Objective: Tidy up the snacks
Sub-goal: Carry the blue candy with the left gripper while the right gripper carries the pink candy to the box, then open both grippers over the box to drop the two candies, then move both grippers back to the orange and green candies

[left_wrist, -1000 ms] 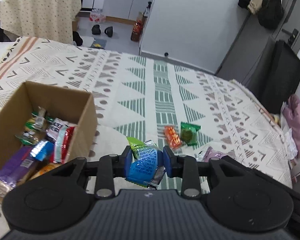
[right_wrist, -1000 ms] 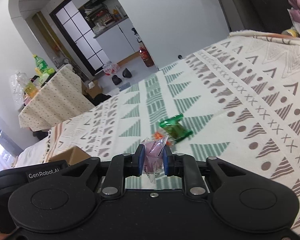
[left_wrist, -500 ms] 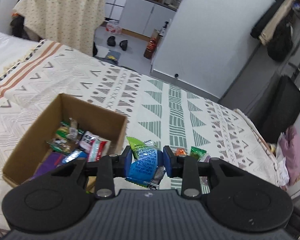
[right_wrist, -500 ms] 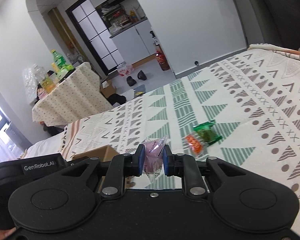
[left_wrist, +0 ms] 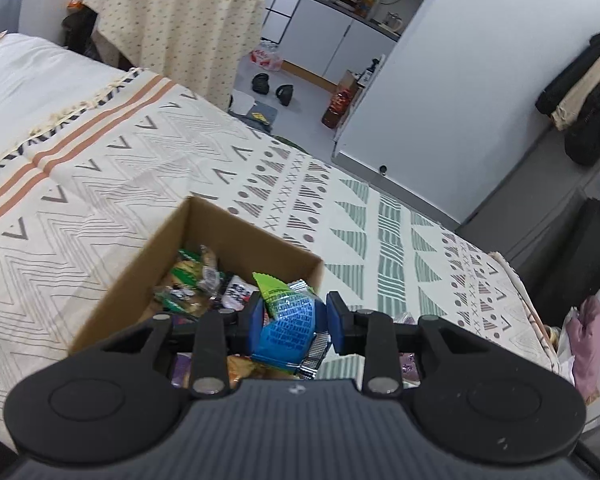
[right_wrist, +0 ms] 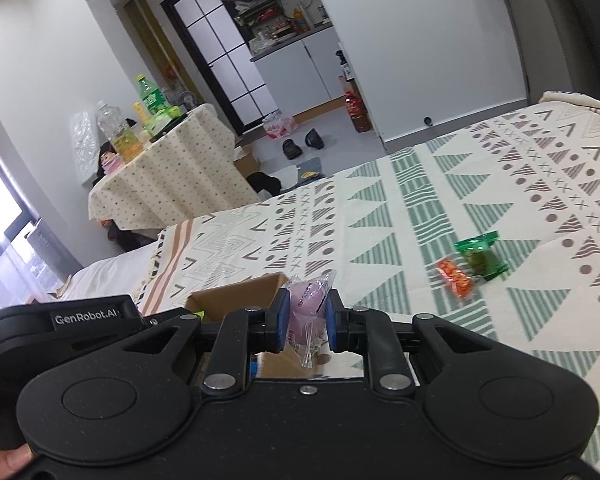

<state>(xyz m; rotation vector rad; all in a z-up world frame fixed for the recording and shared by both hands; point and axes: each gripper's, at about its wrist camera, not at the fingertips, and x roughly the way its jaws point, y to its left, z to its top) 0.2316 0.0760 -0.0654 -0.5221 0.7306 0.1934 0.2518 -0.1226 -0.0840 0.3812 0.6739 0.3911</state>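
My left gripper [left_wrist: 294, 316] is shut on a blue and green snack packet [left_wrist: 286, 322], held above the open cardboard box [left_wrist: 160, 248] that lies on the patterned bedspread and holds several snack packs. My right gripper [right_wrist: 304, 320] is shut on a pink wrapped snack [right_wrist: 306, 306], near the same cardboard box [right_wrist: 236, 294], whose far rim shows just beyond the fingers. An orange snack packet [right_wrist: 455, 277] and a green snack packet [right_wrist: 480, 256] lie loose on the bedspread to the right.
The patterned bedspread [left_wrist: 112, 168] spreads wide around the box. Beyond the bed stand a cloth-covered table [right_wrist: 172, 168] with bottles, shoes on the floor [left_wrist: 272, 86] and a white wall. A dark chair [left_wrist: 572, 260] stands by the bed's right edge.
Both grippers have moved left with their snacks still held. The left one now hangs over the box; the loose orange and green packets have slid to the right in the right wrist view.
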